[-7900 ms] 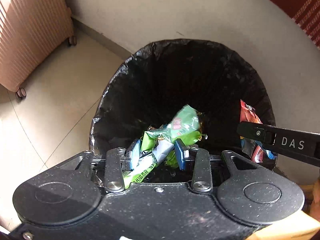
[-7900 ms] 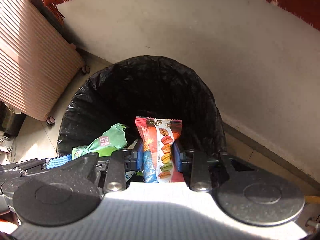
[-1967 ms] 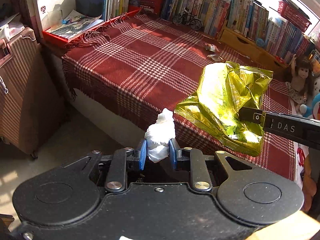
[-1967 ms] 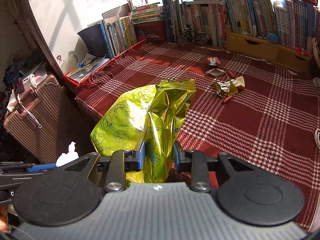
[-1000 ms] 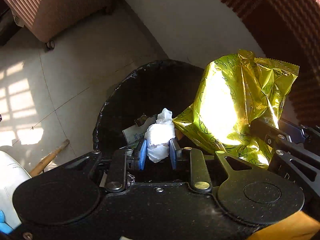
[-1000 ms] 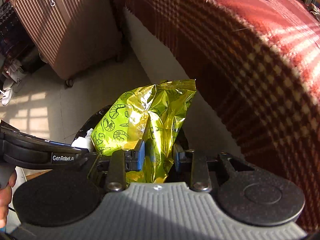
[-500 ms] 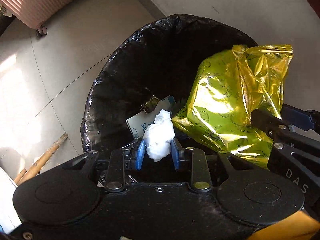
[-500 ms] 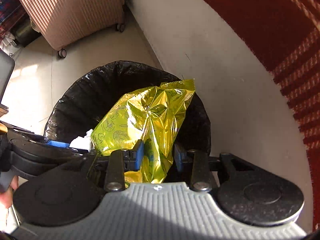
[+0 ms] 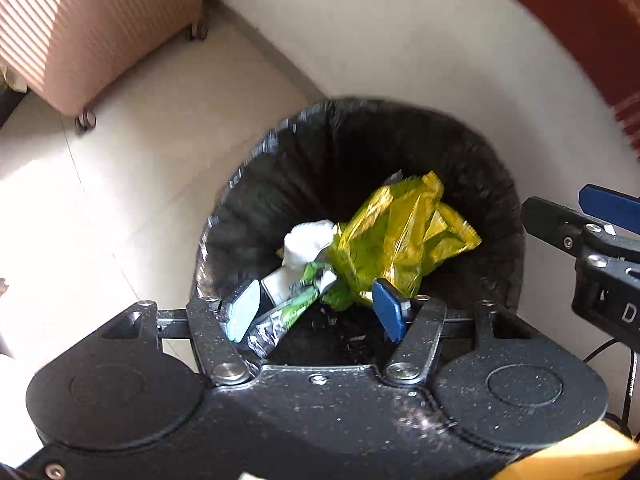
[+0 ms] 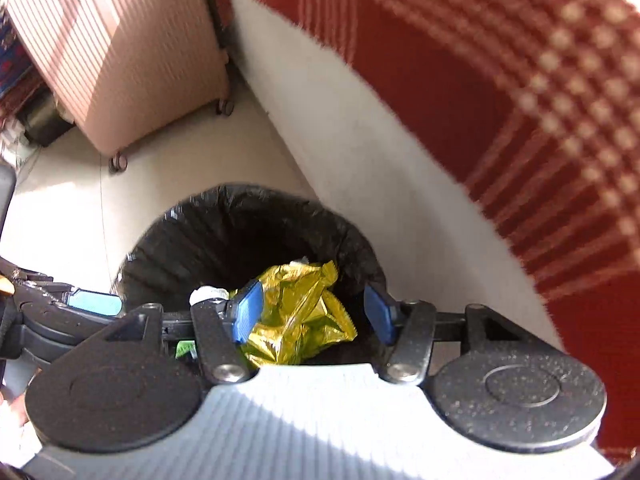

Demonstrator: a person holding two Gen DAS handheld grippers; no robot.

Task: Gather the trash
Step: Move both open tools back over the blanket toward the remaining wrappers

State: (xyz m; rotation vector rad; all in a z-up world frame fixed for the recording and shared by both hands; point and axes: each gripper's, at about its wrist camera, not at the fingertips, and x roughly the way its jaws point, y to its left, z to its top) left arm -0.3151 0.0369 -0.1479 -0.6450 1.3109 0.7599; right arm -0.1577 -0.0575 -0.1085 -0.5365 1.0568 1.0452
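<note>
Left tool [image 9: 316, 310], wrist view: I hold it pointing down over the mouth of the bin, and its jaws have just been opening; the blue pads stand wide apart with nothing pressed between them. Holding it there lets whatever is let go drop inside the liner and not on the floor.

Right tool [image 10: 312, 312], wrist view: its jaws have likewise just been opening, and they now stand apart and grip nothing. I keep it tilted steeply over the same opening, close beside the left tool, so both loads go in together.

White crumpled tissue [image 9: 308, 242]: free of the pads, inside the bin, touching the yellow bag.

Yellow foil snack bag [image 10: 300, 312]: free of the right tool, lying crumpled on the trash heap in the bin.

Green wrapper [image 9: 292, 308]: already in the bin, below the left pads.

Bin with black liner [image 9: 400, 140]: it stands on the tiled floor against the pale base of the bed, near the pink suitcase [image 10: 120, 48], within reach of the plaid bedspread [image 10: 500, 60].

Judgement: this drop looks done; whether more trash remains elsewhere I cannot tell from these views.
</note>
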